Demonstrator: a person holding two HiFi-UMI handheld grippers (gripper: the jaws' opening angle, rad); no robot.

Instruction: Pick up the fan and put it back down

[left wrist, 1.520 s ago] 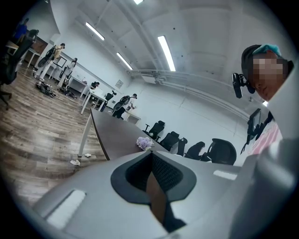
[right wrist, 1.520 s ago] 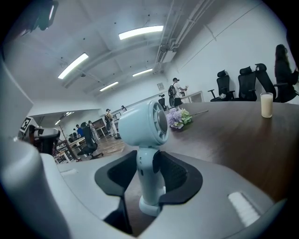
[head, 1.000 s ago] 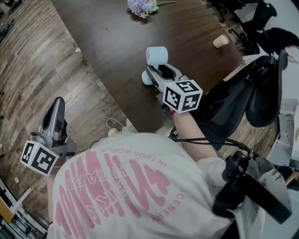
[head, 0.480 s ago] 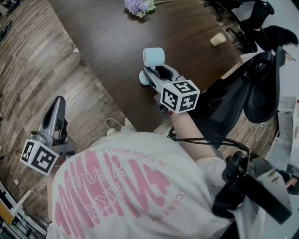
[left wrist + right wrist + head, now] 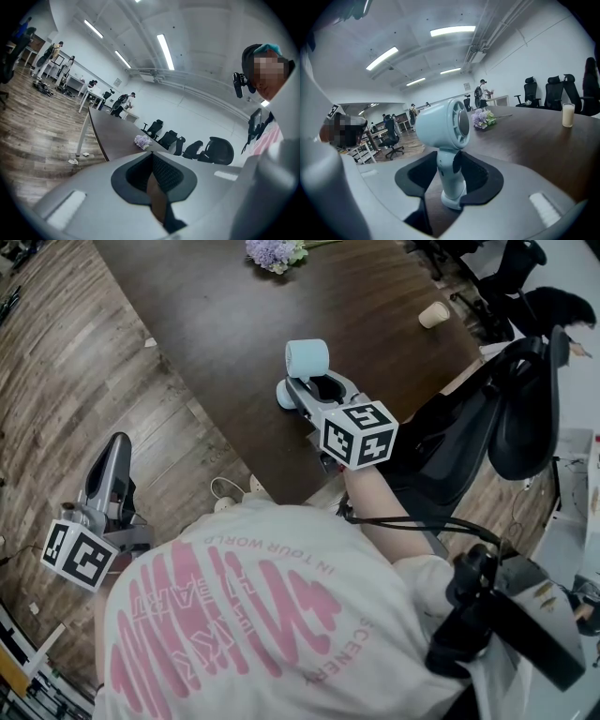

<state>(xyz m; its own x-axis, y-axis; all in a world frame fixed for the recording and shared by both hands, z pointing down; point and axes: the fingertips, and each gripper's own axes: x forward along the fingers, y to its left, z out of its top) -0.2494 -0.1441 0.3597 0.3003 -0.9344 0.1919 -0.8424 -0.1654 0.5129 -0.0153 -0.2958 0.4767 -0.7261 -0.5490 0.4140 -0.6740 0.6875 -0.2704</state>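
Over dark wood-grain table (image 5: 234, 324), right gripper (image 5: 446, 163) clamps round-headed pale-blue fan (image 5: 440, 124); left gripper (image 5: 152, 157) closed, empty.

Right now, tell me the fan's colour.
The fan is pale blue, clearest in the right gripper view.

The person's white T-shirt (image 5: 262, 615) carries small pink print, "IN YOUR WORLD" (upside down in the head view); its larger pink lettering stays unreadable.
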